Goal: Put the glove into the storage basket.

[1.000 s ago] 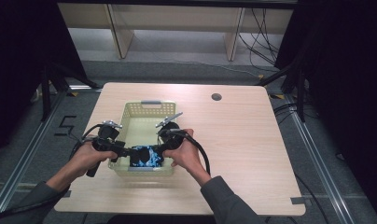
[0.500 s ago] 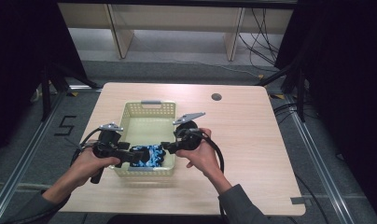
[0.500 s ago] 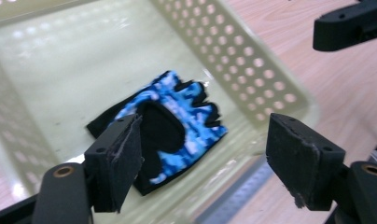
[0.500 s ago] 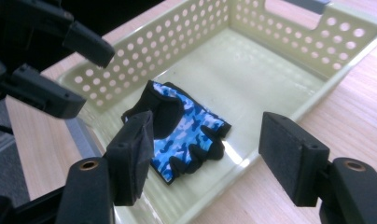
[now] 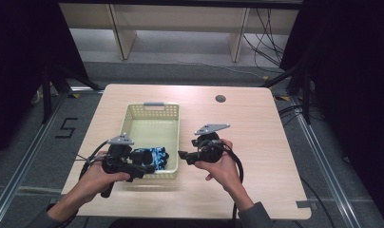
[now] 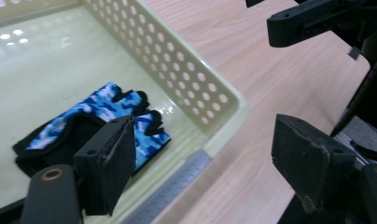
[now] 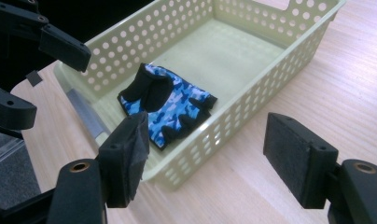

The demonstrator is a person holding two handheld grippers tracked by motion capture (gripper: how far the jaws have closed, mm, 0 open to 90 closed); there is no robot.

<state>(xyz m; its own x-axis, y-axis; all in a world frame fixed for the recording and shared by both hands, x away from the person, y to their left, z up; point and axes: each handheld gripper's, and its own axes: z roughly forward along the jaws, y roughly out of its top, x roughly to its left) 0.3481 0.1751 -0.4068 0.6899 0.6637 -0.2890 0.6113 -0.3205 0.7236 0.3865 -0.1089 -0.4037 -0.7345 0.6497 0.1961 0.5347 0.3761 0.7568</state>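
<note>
Blue camouflage glove (image 7: 167, 103) lying flat inside pale yellow perforated basket (image 5: 149, 124), at the near end of its floor; both grippers empty.

Left gripper (image 5: 145, 168) held in the left hand (image 5: 96, 178) at the basket's near-left corner, jaws spread wide, one over the basket interior just above the glove (image 6: 95, 116), the other out past the basket's wall (image 6: 196, 91). Right gripper (image 5: 182, 156) held in the right hand (image 5: 223, 164) just outside the basket's right wall, over bare wooden table (image 5: 256, 128), jaws likewise wide apart and gripping nothing. Glove not touched by either tool. Grey triangular plate (image 5: 211, 128) visible atop the right gripper. Small dark round hole (image 5: 220, 99) near the table's far edge.
</note>
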